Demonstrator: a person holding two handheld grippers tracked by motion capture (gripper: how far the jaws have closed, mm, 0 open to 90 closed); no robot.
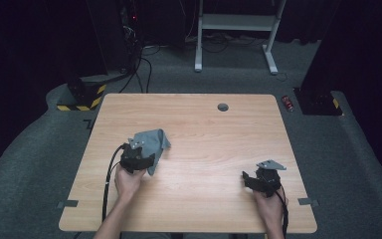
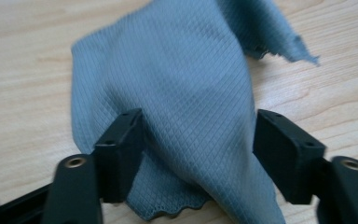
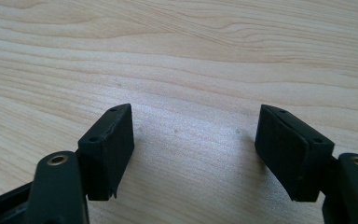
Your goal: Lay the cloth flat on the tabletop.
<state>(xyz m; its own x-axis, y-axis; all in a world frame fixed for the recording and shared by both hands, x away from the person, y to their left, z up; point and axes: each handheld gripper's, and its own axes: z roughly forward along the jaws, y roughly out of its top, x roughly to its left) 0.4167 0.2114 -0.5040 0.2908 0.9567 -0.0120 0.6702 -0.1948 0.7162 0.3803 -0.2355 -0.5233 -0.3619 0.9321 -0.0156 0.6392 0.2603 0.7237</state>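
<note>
I am working over a light wooden table [image 1: 204, 149] standing on grey carpet in a dark room. From above, much of the crumpled grey-blue waffle-weave cloth [image 1: 151, 142] is covered by my left gripper [image 1: 138, 158] and the hand behind it, so I cannot make out how the cloth lies underneath. In the left gripper view the cloth's near edge runs off the bottom and is partly masked by the jaws.

My left gripper [image 2: 198, 149] sits at the cloth's near end on the left half of the table. Its jaws stand fairly wide apart with a raised fold of the cloth [image 2: 177, 93] between them. The cloth brushes the inner face of one jaw, but I see no squeeze on it, so I read the gripper as open.

My right gripper [image 1: 251, 180] rests well apart, near the table's right front edge. In its own view the right gripper [image 3: 196, 144] is wide open over bare wood [image 3: 191, 70], holding nothing.
</note>
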